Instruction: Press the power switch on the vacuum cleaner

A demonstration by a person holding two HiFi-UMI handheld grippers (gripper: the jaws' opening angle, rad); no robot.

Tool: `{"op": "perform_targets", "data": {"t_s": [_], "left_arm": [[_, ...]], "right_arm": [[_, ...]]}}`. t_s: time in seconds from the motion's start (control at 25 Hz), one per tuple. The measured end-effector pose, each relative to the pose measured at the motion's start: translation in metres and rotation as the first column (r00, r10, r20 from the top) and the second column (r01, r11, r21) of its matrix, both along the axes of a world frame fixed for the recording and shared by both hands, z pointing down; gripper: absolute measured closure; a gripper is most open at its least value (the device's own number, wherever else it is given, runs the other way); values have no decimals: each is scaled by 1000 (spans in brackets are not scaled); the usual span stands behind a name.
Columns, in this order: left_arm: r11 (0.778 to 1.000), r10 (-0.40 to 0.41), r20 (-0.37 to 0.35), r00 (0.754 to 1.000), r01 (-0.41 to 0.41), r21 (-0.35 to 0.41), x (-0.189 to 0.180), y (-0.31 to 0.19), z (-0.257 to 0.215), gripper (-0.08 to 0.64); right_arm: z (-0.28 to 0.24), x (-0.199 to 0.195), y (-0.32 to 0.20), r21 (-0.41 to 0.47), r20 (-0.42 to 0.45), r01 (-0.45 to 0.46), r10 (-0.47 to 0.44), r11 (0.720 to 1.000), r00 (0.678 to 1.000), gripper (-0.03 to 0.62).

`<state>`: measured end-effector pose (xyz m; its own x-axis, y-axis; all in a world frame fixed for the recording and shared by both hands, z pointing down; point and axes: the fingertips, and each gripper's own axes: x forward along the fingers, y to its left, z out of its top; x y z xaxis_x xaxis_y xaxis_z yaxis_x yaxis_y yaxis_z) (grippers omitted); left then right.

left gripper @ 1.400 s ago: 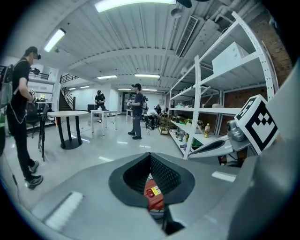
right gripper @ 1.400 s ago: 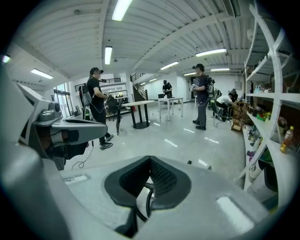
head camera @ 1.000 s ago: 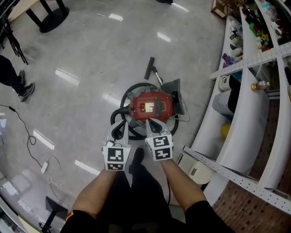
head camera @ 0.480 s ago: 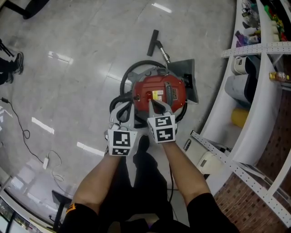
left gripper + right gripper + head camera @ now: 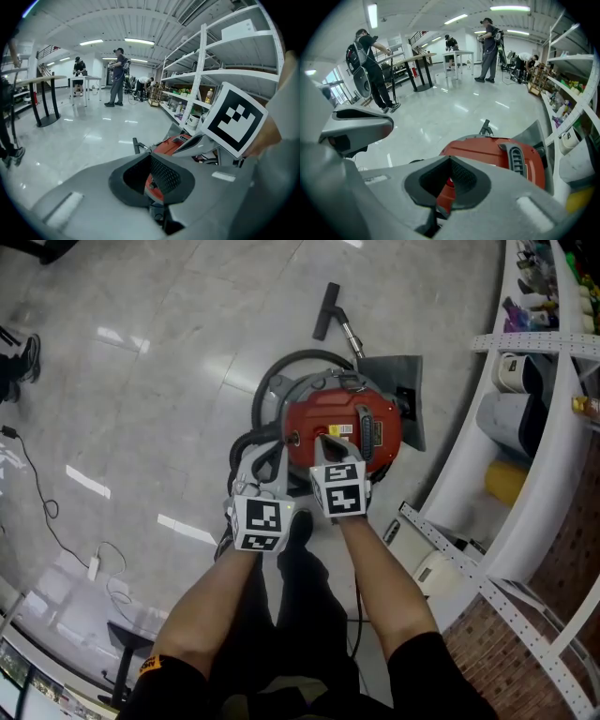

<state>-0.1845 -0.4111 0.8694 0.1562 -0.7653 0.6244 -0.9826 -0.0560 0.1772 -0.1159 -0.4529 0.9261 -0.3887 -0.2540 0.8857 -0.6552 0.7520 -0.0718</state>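
The red vacuum cleaner is sitting on the glossy floor beside the white shelving, with its black hose coiling round it. The right gripper is hovering over the near edge of the red housing, its jaws pressed together on nothing; whether the tips are touching the housing cannot be told. The left gripper, likewise closed and empty, is hanging just to its left, over the hose.

Glossy grey floor, ceiling light reflections all over it. White metal shelving runs along the right, stocked with bottles. Fluorescent strips on a ribbed white ceiling. Black-legged high table at left. People stand at far tables. Loose cable on floor.
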Motion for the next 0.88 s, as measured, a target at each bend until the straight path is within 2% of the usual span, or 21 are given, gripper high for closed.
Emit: {"op": "perform_targets", "data": {"t_s": [0.4, 0.6, 0.76, 0.88], "left_arm": [[1000, 12, -14, 1000, -12, 6, -6, -6, 8, 545], [999, 24, -4, 1000, -23, 23, -12, -14, 8, 545], [1000, 26, -11, 1000, -26, -11, -10, -10, 8, 545], [1000, 23, -4, 1000, -23, 6, -10, -16, 3, 545]], "right_arm": [[23, -1, -3, -48, -62, -35, 32, 998, 998, 600], [28, -4, -6, -53, -73, -54, 50, 997, 996, 600], [33, -4, -9, -71, -87, -66, 60, 995, 994, 598], [34, -1, -11, -80, -82, -65, 58, 995, 995, 600]]}}
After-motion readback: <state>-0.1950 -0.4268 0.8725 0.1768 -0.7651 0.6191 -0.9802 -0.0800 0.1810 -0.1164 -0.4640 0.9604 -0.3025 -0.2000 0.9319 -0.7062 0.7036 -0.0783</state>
